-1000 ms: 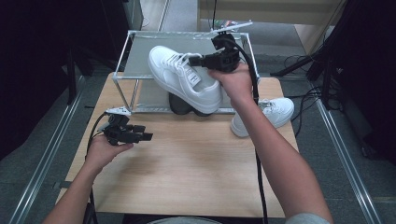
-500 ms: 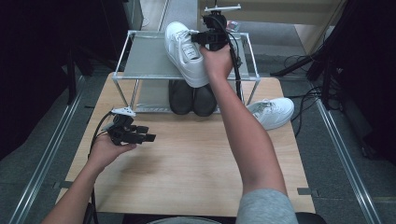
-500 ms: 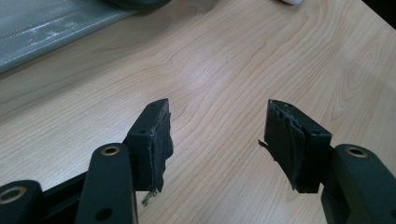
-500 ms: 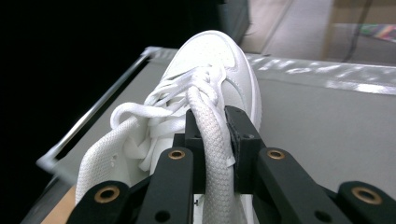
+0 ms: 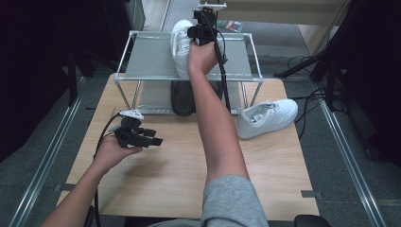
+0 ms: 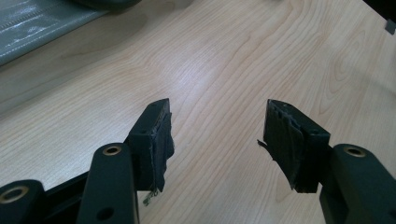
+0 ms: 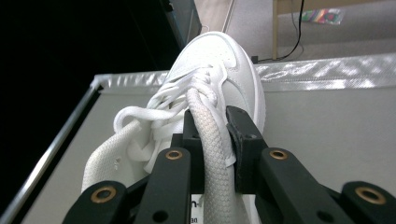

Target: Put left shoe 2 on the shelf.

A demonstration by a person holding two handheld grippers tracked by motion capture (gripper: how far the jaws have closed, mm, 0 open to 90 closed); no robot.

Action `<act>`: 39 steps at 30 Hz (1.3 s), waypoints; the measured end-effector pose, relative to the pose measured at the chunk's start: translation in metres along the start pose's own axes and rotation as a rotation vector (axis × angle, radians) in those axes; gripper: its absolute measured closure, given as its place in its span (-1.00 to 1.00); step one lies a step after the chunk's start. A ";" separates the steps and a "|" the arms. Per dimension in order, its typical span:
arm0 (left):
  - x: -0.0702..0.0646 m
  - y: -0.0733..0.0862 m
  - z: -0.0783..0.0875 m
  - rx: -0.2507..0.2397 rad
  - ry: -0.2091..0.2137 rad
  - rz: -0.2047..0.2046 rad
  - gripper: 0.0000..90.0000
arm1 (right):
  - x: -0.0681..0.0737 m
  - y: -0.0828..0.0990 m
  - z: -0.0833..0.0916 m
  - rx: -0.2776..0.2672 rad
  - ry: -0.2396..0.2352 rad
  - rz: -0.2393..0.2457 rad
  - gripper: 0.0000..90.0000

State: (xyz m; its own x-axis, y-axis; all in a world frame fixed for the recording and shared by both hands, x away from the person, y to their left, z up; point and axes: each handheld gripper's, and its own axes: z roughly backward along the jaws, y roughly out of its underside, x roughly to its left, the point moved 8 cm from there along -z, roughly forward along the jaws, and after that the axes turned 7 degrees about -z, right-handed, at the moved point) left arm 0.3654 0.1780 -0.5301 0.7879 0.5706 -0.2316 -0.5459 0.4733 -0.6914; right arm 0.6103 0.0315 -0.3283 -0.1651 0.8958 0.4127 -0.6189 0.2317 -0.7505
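We've got the right gripper (image 5: 201,32) out at the far side, clamped on the tongue of a white shoe (image 5: 181,45) that sits over the top shelf of the rack (image 5: 142,56). In the right gripper view the jaws pinch that padded tongue (image 7: 210,140), though they've just eased open a touch with the tongue between them, toe pointing away from us. It looks like we're setting the shoe down here, and whether the sole is fully seated we can't tell.

To do it well, we lower until the sole lies flat on the grey shelf, keep it clear of the far rail, then let the jaws spread fully before pulling back, so the laces don't snag.

The left gripper (image 5: 150,140) hangs idle and released over the bench (image 5: 165,175), nothing between its jaws. The other shoe (image 5: 267,117) waits on the bench to the right, near the rack.
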 end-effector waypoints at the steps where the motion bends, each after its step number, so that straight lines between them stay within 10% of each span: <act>1: 0.000 -0.001 0.000 -0.001 0.001 0.000 -0.05 | 0.001 0.000 -0.001 -0.001 -0.002 -0.008 0.78; 22: 0.001 -0.001 0.000 0.002 -0.002 -0.008 -0.05 | -0.007 0.001 -0.004 0.052 -0.027 0.023 0.54; 39: 0.006 0.002 0.008 -0.005 -0.022 -0.002 -0.06 | -0.016 0.002 0.046 0.080 -0.158 0.137 0.56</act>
State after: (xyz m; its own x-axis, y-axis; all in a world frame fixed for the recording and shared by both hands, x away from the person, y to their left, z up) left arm 0.3671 0.1878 -0.5277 0.7829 0.5838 -0.2151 -0.5424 0.4712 -0.6955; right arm 0.5764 0.0003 -0.3125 -0.3665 0.8447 0.3900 -0.6404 0.0750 -0.7644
